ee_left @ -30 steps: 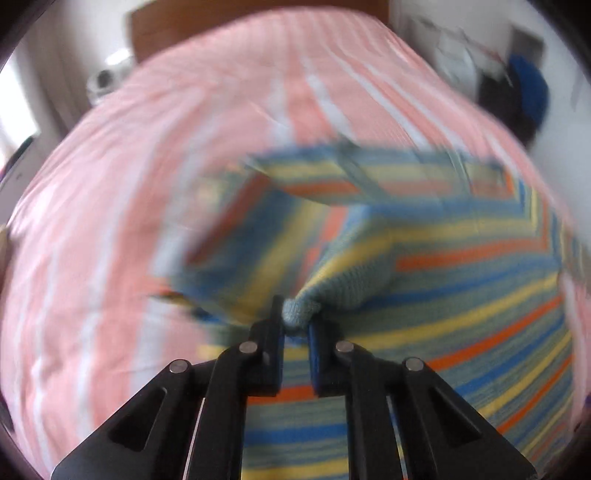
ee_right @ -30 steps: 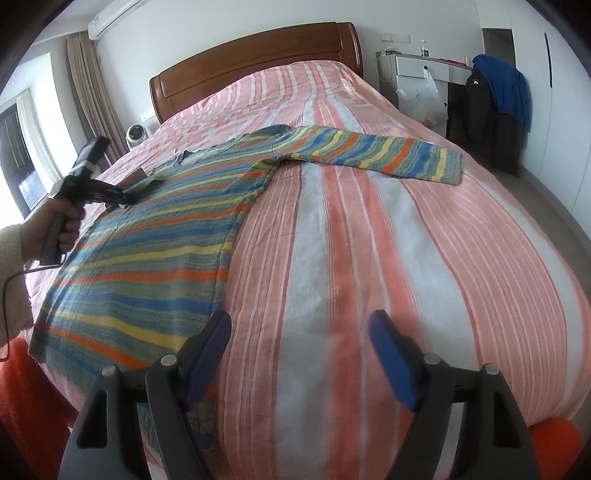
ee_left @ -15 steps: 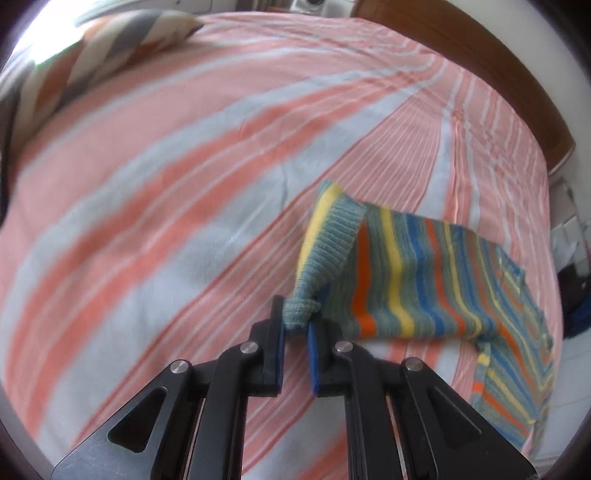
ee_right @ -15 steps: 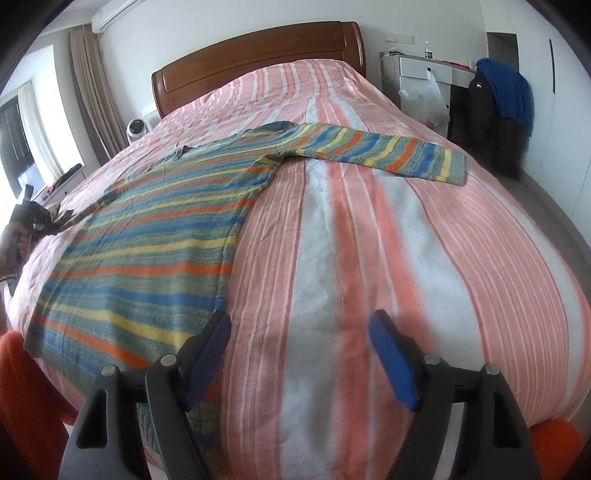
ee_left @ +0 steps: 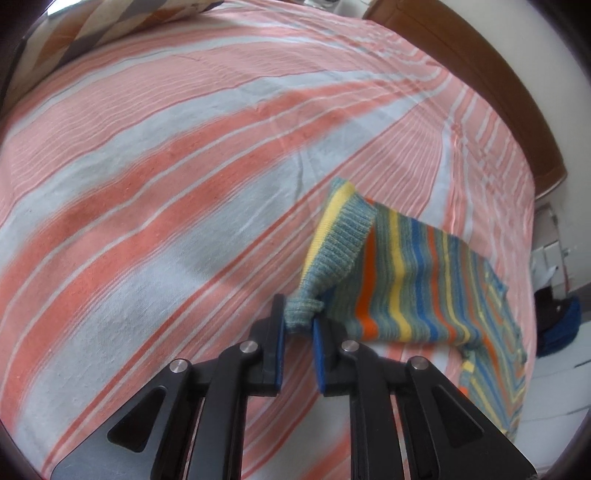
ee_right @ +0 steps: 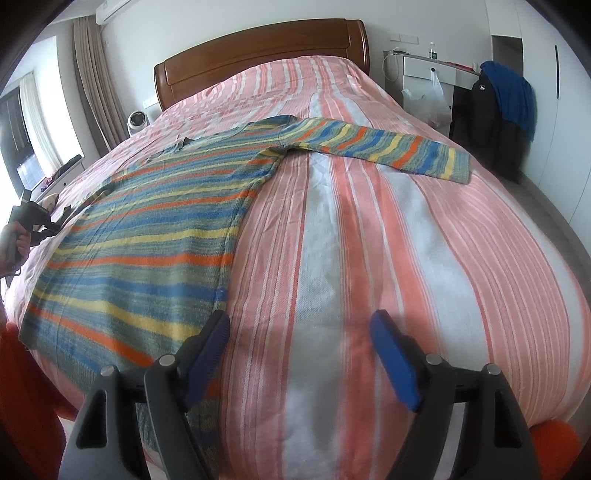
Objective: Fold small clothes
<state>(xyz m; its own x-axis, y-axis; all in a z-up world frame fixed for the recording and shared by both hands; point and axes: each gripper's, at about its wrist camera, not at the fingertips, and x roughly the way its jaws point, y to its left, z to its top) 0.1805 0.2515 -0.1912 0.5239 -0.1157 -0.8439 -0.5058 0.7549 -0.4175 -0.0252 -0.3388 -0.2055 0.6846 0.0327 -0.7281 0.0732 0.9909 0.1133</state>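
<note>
A small striped knit sweater (ee_right: pixel 147 236) in blue, yellow, orange and grey-green lies flat on the bed, one sleeve (ee_right: pixel 388 147) stretched out to the right. In the left wrist view my left gripper (ee_left: pixel 298 325) is shut on the ribbed cuff (ee_left: pixel 332 251) of the other sleeve (ee_left: pixel 417 291), held out over the bedspread. The left gripper also shows at the far left of the right wrist view (ee_right: pixel 33 221). My right gripper (ee_right: pixel 299 354) is open and empty, low over the bed's near end beside the sweater's hem.
The bed has a pink, orange and white striped spread (ee_right: pixel 369 258) and a wooden headboard (ee_right: pixel 258 55). A patterned pillow (ee_left: pixel 122 22) lies at the far edge. A white nightstand (ee_right: pixel 428 81) and dark clothes on a chair (ee_right: pixel 506 110) stand at the right.
My left gripper has pulled the sleeve cuff off the sweater body and outward to the left side of the bed. My right gripper has hardly moved.
</note>
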